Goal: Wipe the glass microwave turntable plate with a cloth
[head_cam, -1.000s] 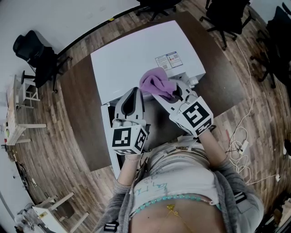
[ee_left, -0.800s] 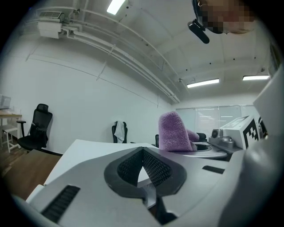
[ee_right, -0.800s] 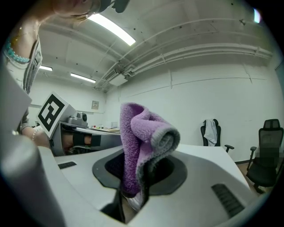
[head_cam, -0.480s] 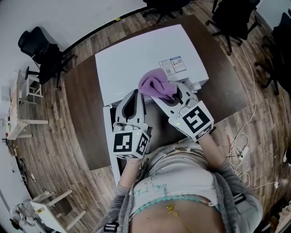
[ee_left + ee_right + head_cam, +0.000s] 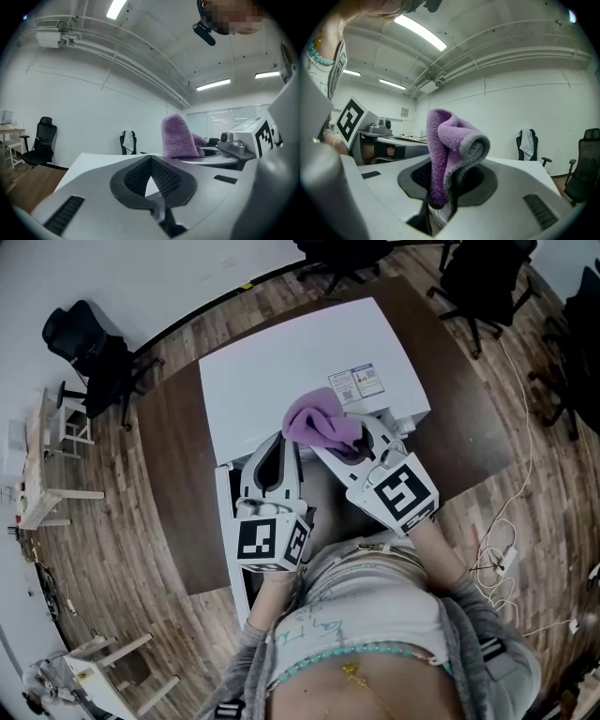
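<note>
Head view, centre frame: microwave (image 5: 281, 371) stands on table (image 5: 173, 474), filling the upper middle. Label (image 5: 359, 382) lies on its top, toward the right front corner. Left gripper (image 5: 278, 440) and right gripper (image 5: 349, 442) sit side by side just below, left one lower left, tips at the microwave's front edge. Cloth (image 5: 319, 423) sits between the right gripper's jaws, lower left of the label. Office chair (image 5: 84, 348) is on the floor upper left, more chairs (image 5: 478, 273) upper right. Cables (image 5: 497, 540) lie on the floor right of the table.
</note>
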`<act>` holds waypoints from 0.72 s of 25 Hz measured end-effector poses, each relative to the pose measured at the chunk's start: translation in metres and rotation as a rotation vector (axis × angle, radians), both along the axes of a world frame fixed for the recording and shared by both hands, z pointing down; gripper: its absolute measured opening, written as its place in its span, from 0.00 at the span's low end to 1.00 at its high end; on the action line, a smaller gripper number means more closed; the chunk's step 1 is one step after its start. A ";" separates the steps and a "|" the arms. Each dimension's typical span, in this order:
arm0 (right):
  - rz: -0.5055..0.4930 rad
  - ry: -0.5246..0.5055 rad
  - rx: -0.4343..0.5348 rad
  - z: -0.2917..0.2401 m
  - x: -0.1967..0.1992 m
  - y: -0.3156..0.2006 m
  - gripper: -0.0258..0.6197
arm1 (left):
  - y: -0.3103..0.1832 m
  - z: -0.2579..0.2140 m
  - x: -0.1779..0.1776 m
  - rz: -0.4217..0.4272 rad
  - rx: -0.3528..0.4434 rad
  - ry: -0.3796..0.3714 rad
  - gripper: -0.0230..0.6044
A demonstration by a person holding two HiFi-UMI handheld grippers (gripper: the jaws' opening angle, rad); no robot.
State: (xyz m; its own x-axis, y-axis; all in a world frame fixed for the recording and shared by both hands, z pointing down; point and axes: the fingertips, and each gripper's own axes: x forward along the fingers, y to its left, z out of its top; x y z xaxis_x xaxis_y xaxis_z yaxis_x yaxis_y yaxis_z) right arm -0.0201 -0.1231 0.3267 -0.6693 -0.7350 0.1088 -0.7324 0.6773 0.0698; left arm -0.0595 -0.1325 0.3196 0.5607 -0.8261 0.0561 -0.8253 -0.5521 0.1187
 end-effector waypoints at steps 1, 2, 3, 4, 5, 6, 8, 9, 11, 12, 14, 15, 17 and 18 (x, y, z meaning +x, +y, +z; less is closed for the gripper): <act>-0.001 -0.002 -0.001 0.000 -0.001 0.000 0.21 | 0.000 0.000 0.000 -0.001 0.000 -0.001 0.05; -0.003 -0.002 -0.001 0.000 -0.002 0.000 0.21 | 0.000 -0.001 -0.001 -0.002 -0.001 0.000 0.05; -0.005 -0.001 -0.001 0.000 -0.003 -0.001 0.21 | -0.001 -0.001 -0.001 -0.003 -0.003 0.000 0.05; -0.008 0.002 0.000 0.001 -0.004 -0.001 0.21 | -0.001 -0.001 -0.002 -0.004 -0.004 0.000 0.05; -0.010 0.004 0.001 0.002 -0.004 -0.001 0.21 | -0.001 0.000 -0.002 -0.005 -0.005 -0.001 0.05; -0.011 0.004 0.000 0.002 -0.005 -0.002 0.21 | -0.002 0.000 -0.003 -0.006 -0.004 -0.003 0.05; -0.012 0.002 -0.006 0.003 -0.006 -0.002 0.21 | -0.003 0.001 -0.003 -0.007 -0.004 -0.006 0.05; -0.014 0.004 -0.008 0.004 -0.007 -0.002 0.21 | -0.003 0.001 -0.004 -0.005 -0.005 -0.006 0.05; -0.018 0.013 -0.010 0.005 -0.007 -0.002 0.21 | -0.003 0.002 -0.004 -0.003 -0.007 -0.006 0.05; -0.018 0.014 -0.013 0.005 -0.008 -0.002 0.21 | -0.003 0.002 -0.004 -0.001 -0.008 -0.008 0.05; -0.016 0.007 -0.019 0.006 -0.007 -0.003 0.21 | -0.004 0.002 -0.003 0.003 -0.007 -0.012 0.05; -0.015 0.002 -0.020 0.006 -0.006 -0.004 0.21 | -0.004 0.002 -0.002 0.004 -0.007 -0.014 0.05; -0.013 -0.008 -0.022 0.005 -0.004 -0.006 0.21 | -0.006 0.003 -0.002 0.005 -0.008 -0.017 0.05; -0.012 -0.009 -0.023 0.005 -0.003 -0.006 0.21 | -0.006 0.003 -0.002 0.006 -0.009 -0.018 0.05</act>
State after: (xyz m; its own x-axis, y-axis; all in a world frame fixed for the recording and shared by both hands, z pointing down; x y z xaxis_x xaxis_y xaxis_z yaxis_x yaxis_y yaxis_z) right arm -0.0231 -0.1296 0.3318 -0.6791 -0.7243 0.1190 -0.7248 0.6874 0.0477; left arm -0.0611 -0.1386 0.3227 0.5642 -0.8224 0.0736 -0.8242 -0.5558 0.1084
